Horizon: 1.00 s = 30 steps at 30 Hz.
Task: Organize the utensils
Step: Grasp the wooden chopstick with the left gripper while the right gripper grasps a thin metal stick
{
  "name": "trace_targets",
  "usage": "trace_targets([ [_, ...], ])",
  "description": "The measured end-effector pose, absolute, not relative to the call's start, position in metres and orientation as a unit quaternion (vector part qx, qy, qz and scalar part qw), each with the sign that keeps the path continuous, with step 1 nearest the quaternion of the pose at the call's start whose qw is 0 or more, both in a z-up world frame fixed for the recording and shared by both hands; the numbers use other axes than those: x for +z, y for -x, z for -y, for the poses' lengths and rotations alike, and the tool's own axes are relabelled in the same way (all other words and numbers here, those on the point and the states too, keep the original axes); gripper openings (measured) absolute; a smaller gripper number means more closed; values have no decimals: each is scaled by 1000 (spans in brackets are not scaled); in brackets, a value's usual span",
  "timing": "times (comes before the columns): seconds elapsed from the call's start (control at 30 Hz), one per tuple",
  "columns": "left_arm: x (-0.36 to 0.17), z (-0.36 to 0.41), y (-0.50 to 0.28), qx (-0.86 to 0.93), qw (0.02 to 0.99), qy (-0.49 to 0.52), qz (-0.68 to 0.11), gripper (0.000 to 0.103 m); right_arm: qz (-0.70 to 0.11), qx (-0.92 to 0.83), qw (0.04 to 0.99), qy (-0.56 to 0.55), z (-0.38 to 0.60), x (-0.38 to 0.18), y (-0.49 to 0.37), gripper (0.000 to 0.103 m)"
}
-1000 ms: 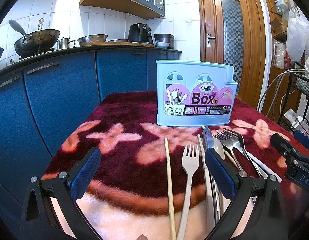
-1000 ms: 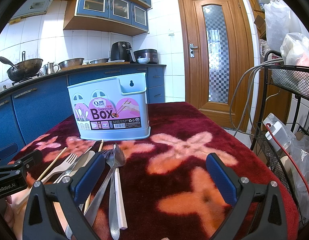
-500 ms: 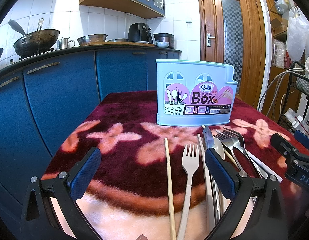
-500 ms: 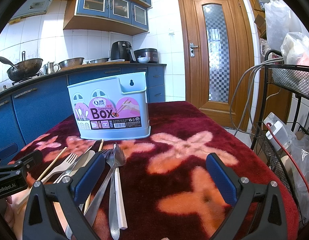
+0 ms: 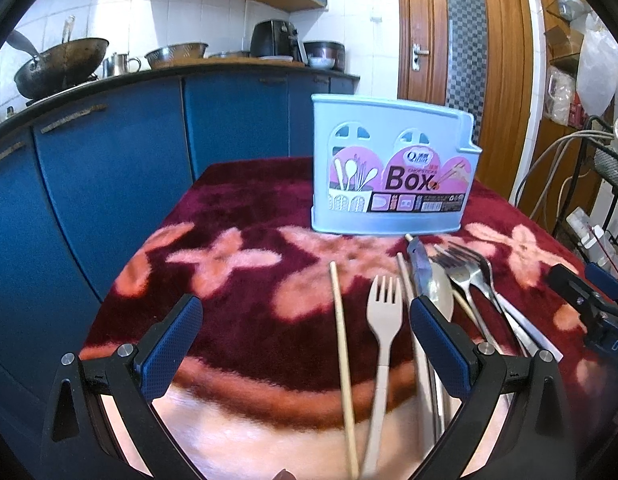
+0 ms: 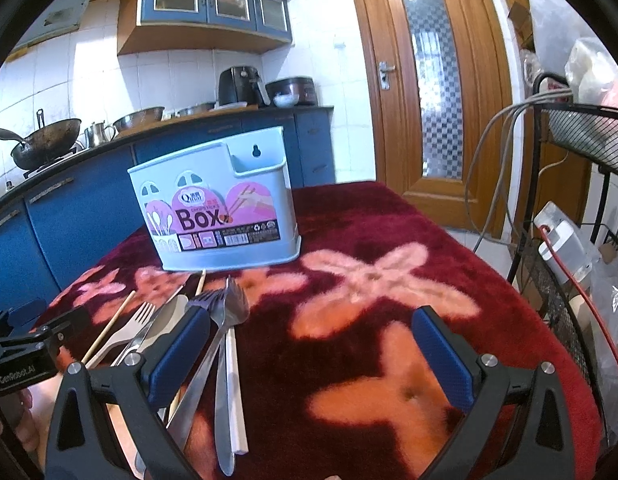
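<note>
The table, covered in a plush dark-red cloth with pink flowers, carried everything; that deep pile looked soft enough to let thin things sink in, so sliding a finger under a handle would probably be awkward. At its far side stood the pale blue utensil box, upright and seemingly empty; being thin plastic, it was likely light and apt to tip or skid if a utensil were pushed in at an angle. Nearer, the utensils lay flat in a loose, overlapping row: two metal forks crossed at their heads, stiff, fairly heavy and smooth, best pinched across the narrow handle rather than the tines; a metal knife and spoon lay partly under other pieces. The beige plastic fork lay apart from its neighbours, light and slightly flexible, an easy first pick at mid-handle. A white chopstick and a wooden chopstick were the thinnest, light and prone to roll. The left tongs hung wide apart above the plastic fork and wooden chopstick, holding nothing; the right tongs were equally wide and held nothing, over the cloth beside the metal forks.
</note>
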<state>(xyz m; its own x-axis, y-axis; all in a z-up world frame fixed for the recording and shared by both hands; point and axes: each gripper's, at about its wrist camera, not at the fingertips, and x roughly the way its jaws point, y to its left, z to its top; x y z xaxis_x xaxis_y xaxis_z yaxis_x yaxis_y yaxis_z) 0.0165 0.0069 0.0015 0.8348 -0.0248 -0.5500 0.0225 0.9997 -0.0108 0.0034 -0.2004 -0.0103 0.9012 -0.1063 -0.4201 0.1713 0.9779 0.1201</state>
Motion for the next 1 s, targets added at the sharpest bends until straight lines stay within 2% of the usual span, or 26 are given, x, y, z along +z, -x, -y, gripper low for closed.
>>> trace_targets([
  [0.23,-5,-10,-34,-19,938,-33,-344,102,-272,-44,959,-70,204,-12,-12,102],
  [0.3,-7,-9,-39,-23,932,-43,-359,95,-285,-34,955,-68,203,-12,-14,95],
  [0.5,-14,-9,-49,-33,919,-58,-388,90,-319,3,946,-63,193,-4,-22,82],
  [0.57,-17,-10,-55,-35,914,-58,-400,78,-325,7,944,-60,191,-3,-24,77],
  [0.63,-21,-13,-61,-40,907,-48,-416,73,-343,17,938,-55,186,-3,-32,70],
  [1.0,-23,-5,-84,-50,878,-68,-471,72,-414,47,906,-77,182,-12,-66,49],
])
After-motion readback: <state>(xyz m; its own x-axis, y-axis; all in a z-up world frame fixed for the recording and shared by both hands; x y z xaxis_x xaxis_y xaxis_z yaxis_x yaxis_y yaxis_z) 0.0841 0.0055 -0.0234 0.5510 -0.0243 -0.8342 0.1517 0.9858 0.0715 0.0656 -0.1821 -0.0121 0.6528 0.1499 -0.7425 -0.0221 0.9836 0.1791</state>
